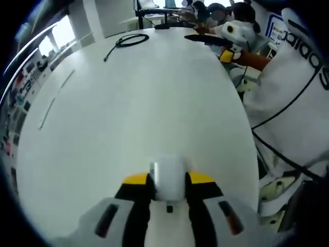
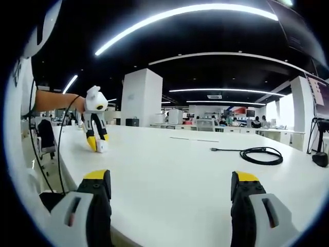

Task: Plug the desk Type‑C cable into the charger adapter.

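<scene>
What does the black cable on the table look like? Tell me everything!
The black cable is thin and looks rubbery. Most of it is wound into a loose round coil lying flat on the white table. One end runs out straight from the coil and finishes in a small plug. Nothing touches it except the table. In the left gripper view it lies far across the tabletop.

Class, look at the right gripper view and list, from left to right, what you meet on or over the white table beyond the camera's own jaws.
Left gripper with the white charger adapter between its tips, resting on the white table → black Type-C cable's plug end → its coiled bundle.
</scene>
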{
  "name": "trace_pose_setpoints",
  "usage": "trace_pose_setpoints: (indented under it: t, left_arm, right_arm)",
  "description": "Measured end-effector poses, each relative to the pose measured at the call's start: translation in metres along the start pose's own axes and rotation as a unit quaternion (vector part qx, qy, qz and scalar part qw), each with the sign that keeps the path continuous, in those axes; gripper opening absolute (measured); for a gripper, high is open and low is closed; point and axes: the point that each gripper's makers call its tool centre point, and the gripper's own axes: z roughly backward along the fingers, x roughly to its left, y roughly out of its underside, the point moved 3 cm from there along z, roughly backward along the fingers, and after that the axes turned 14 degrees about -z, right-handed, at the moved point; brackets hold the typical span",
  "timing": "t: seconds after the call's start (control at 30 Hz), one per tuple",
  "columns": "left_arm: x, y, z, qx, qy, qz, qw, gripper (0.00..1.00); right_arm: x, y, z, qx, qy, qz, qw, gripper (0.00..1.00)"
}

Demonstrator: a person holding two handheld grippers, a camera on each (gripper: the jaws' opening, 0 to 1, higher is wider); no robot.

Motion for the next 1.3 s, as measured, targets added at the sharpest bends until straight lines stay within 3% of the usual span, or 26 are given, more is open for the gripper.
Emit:
trace_pose_setpoints:
  t: [0.4, 0.57, 0.63, 0.97, 1.13, 1.3]
  left_arm:
    - [0.005, 0.009, 0.005, -0.017, -0.006, 0.003, 0.9998, 0.26]
    - [-0.002, -0.007, 0.013, -0.067, -0.038, 0.026, 0.9967, 0.24]
    - [-0.005, -0.009, 0.014, -0.072, -0.043, 0.027, 0.9961, 0.24]
    - [-0.002, -0.004, 0.023, -0.079, -0.059, 0.023, 0.9948, 0.24]
    - [-0.001, -0.007, 0.031, -0.124, -0.076, 0.039, 0.9886, 0.24]
    - [-0.003, -0.006, 0.036, -0.166, -0.105, 0.068, 0.9782, 0.24]
  right_arm:
    - [-0.001, 0.001, -0.001, 0.003, 0.001, 0.002, 1.0000, 0.99]
    - [-0.003, -0.001, -0.002, 0.003, 0.002, 0.006, 1.0000, 0.99]
    - [-0.003, -0.002, -0.003, 0.003, 0.002, 0.008, 1.0000, 0.99]
    - [0.000, -0.005, -0.006, 0.003, -0.003, 0.014, 0.9999, 0.99]
    - [-0.001, -0.006, -0.005, 0.003, -0.001, 0.016, 0.9999, 0.99]
    - [-0.001, -0.012, -0.006, -0.002, 0.001, 0.019, 0.9998, 0.99]
